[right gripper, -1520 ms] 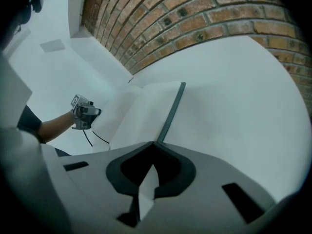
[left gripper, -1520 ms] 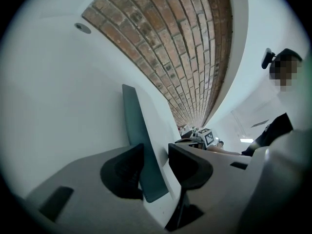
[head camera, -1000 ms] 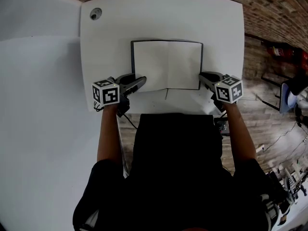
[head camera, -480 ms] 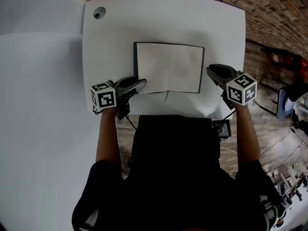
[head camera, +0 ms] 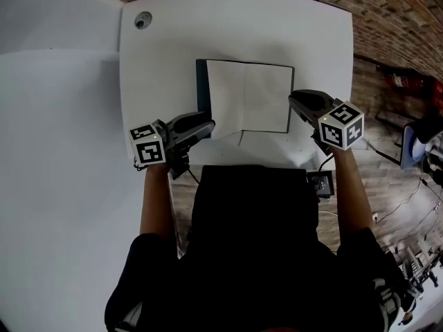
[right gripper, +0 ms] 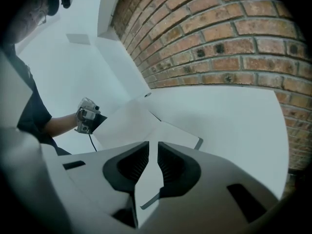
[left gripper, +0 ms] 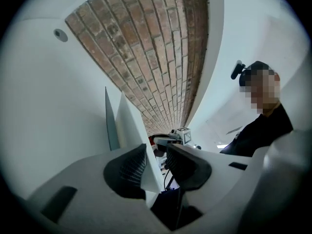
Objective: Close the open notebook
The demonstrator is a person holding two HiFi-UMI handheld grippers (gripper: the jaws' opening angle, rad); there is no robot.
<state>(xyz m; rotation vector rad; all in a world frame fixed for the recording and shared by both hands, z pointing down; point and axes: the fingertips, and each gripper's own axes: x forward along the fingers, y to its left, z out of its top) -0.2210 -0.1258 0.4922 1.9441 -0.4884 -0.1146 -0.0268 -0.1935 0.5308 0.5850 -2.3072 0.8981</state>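
Observation:
The open notebook (head camera: pixel 249 94) lies on the white table (head camera: pixel 235 26). Its left half is tilted up and shows a dark cover edge (head camera: pixel 201 95). My left gripper (head camera: pixel 208 124) is at the notebook's lower left corner. In the left gripper view a white page (left gripper: pixel 134 130) stands between the jaws of the left gripper (left gripper: pixel 157 152) against one pad, with a gap to the other, and the dark cover (left gripper: pixel 111 126) rises behind it. My right gripper (head camera: pixel 293 101) is at the notebook's right edge. In the right gripper view the narrow jaws of the right gripper (right gripper: pixel 153 147) close on a white sheet with a dark edge.
A round cable hole (head camera: pixel 142 20) sits in the table's far left corner. A brick wall (head camera: pixel 387 19) runs behind and to the right of the table. A small dark device with cables (head camera: pixel 320 183) lies below the table's near edge. The person's dark torso (head camera: pixel 249 241) fills the near side.
The notebook's left half has risen, and its dark cover now shows. Both grippers have lifted. The right gripper swung out to the right, then came back to the right edge.

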